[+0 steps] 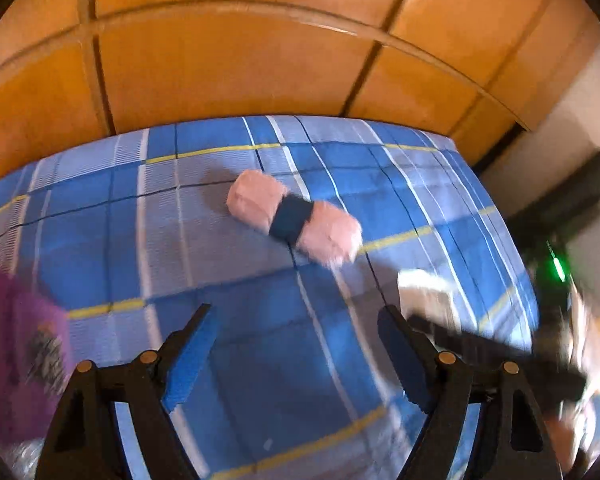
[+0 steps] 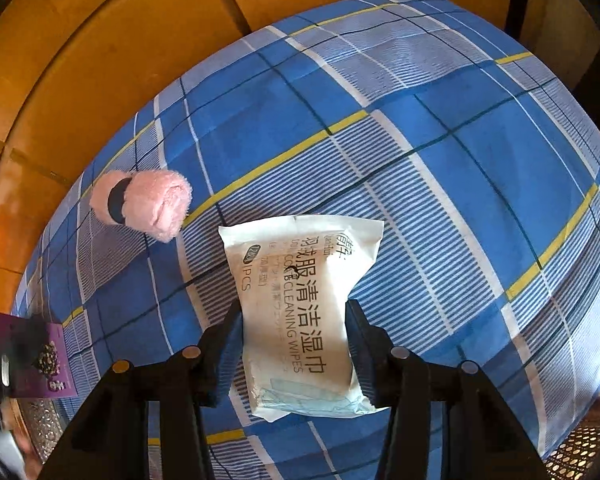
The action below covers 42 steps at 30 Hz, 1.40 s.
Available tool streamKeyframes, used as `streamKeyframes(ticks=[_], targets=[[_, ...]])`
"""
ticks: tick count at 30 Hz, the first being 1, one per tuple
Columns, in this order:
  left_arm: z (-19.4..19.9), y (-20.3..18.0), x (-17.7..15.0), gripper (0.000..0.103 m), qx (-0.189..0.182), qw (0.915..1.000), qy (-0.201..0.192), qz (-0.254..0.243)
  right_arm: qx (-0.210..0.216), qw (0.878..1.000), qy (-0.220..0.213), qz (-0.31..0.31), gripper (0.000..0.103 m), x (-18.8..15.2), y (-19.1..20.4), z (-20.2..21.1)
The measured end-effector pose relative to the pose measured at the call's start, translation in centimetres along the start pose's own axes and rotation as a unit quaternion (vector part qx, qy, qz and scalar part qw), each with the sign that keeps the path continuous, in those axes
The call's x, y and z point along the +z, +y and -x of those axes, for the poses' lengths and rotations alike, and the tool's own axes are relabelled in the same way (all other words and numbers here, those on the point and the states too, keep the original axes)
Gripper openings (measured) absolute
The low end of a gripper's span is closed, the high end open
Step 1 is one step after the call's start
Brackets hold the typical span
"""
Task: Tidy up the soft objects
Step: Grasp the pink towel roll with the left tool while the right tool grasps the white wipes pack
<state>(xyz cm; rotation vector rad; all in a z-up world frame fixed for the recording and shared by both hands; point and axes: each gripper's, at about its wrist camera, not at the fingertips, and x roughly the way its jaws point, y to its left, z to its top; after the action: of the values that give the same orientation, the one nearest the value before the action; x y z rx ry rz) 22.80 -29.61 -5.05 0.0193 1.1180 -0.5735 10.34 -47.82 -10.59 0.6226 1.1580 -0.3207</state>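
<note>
A pink fluffy roll with a dark band lies on the blue plaid bedsheet; it also shows in the right wrist view at the left. My left gripper is open and empty, short of the roll. My right gripper is shut on a white pack of cleaning wipes, held between both pads above the bed. The right gripper and the pack appear blurred at the right of the left wrist view.
A purple packet sits at the left, also seen in the right wrist view. An orange wooden headboard stands behind the bed. The bed's right edge drops to a dark floor. A woven basket shows bottom right.
</note>
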Motion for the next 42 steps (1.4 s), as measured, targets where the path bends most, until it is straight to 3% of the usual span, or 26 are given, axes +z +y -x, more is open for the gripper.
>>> streamKeyframes(ticks=[7, 12, 14, 16, 17, 18, 19, 22, 27, 33, 35, 42], targets=[[-6.8, 0.1, 5.1, 0.084, 0.011, 0.9957, 0.030, 0.087, 0.005, 1.000, -0.005, 0.009, 0.049, 0.6, 0.4, -0.2], [-11.3, 0.9, 6.6, 0.086, 0.010, 0.9839, 0.063, 0.167, 0.016, 1.000, -0.005, 0.019, 0.049, 0.7, 0.3, -0.4], [-12.0, 0.6, 7.0, 0.091, 0.015, 0.9823, 0.061, 0.177, 0.016, 1.000, -0.005, 0.018, 0.049, 0.7, 0.3, -0.4], [-12.3, -0.1, 7.4, 0.092, 0.030, 0.9846, 0.054, 0.164, 0.017, 1.000, -0.005, 0.019, 0.049, 0.6, 0.3, -0.5], [-12.4, -0.5, 7.6, 0.086, 0.041, 0.9869, 0.057, 0.145, 0.018, 1.000, -0.005, 0.020, 0.049, 0.6, 0.3, -0.5], [-12.3, -1.2, 7.6, 0.061, 0.059, 0.9906, 0.051, 0.112, 0.018, 1.000, -0.004, 0.020, 0.048, 0.6, 0.3, -0.5], [-12.1, -1.4, 7.5, 0.049, 0.067, 0.9932, 0.044, 0.085, 0.018, 1.000, -0.004, 0.021, 0.048, 0.6, 0.4, -0.5], [-10.9, -1.3, 6.3, 0.047, 0.054, 0.9973, 0.029, 0.042, 0.021, 0.999, -0.001, 0.024, 0.048, 0.5, 0.5, -0.5], [-7.8, -0.9, 2.3, 0.046, 0.064, 0.9976, 0.019, -0.021, 0.028, 0.999, 0.005, 0.031, 0.048, 0.7, 0.7, -0.9], [-5.0, -1.2, -3.3, 0.046, 0.094, 0.9886, 0.011, -0.117, 0.034, 0.999, 0.021, 0.035, 0.048, 0.7, 1.0, -1.4], [-4.0, -1.3, -3.3, 0.045, 0.093, 0.9877, 0.011, -0.125, 0.040, 0.998, 0.027, 0.033, 0.049, 0.8, 0.9, -1.6], [3.0, -1.4, 1.2, 0.045, 0.105, 0.9844, -0.069, -0.124, 0.047, 0.998, 0.035, 0.026, 0.051, 0.7, 0.9, -2.3]])
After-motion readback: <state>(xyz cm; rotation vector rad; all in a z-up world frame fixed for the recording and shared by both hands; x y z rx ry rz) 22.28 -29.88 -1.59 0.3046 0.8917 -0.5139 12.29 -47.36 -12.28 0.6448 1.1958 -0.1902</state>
